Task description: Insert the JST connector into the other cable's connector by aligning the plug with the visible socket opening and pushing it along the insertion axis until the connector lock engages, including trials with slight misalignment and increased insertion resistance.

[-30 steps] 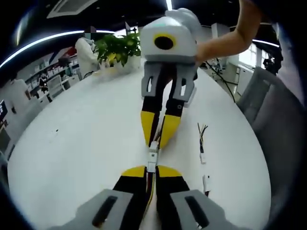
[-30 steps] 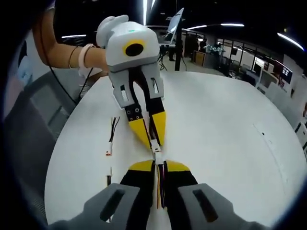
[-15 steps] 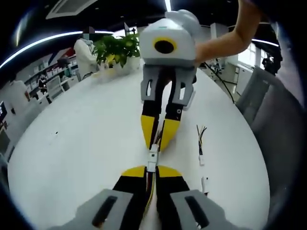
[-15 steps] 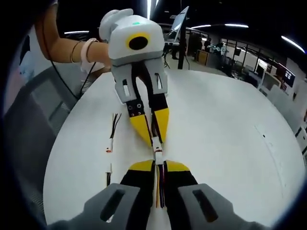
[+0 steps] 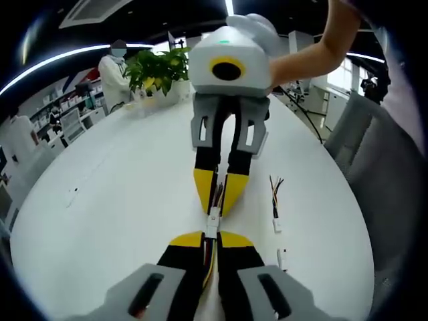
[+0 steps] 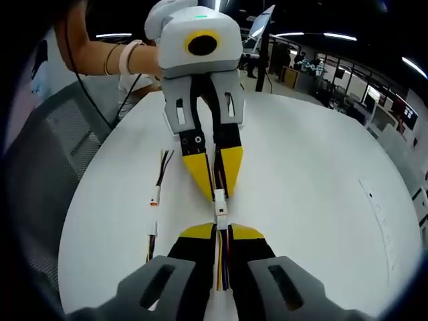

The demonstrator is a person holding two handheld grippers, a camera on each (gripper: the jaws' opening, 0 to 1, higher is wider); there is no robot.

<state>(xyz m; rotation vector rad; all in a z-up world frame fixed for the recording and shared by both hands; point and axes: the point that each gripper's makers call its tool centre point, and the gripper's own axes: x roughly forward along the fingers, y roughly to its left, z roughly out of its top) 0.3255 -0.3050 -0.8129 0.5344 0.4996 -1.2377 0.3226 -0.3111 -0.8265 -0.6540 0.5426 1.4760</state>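
Closest in the left gripper view, the left gripper has its yellow-tipped fingers pressed together on a bundle of coloured wires, with the white JST connector poking out just past the tips. Straight ahead, the right gripper points back at it, fingers closed on its own cable, so the two white housings meet end to end between the two sets of tips, above the white worktop. Whether the lock has caught is too small to tell.

From the right gripper view it is the same meeting mirrored: the right gripper clamps its wires, its connector touching the mating connector held by the left gripper.

Off to the side on the worktop lie spare cables, each with a small white plug, well apart from the grippers; they show too in the right gripper view.

Farther back, a person's forearm reaches to the right gripper, a potted plant stands at the far edge of the worktop, and a grey chair sits beside it.
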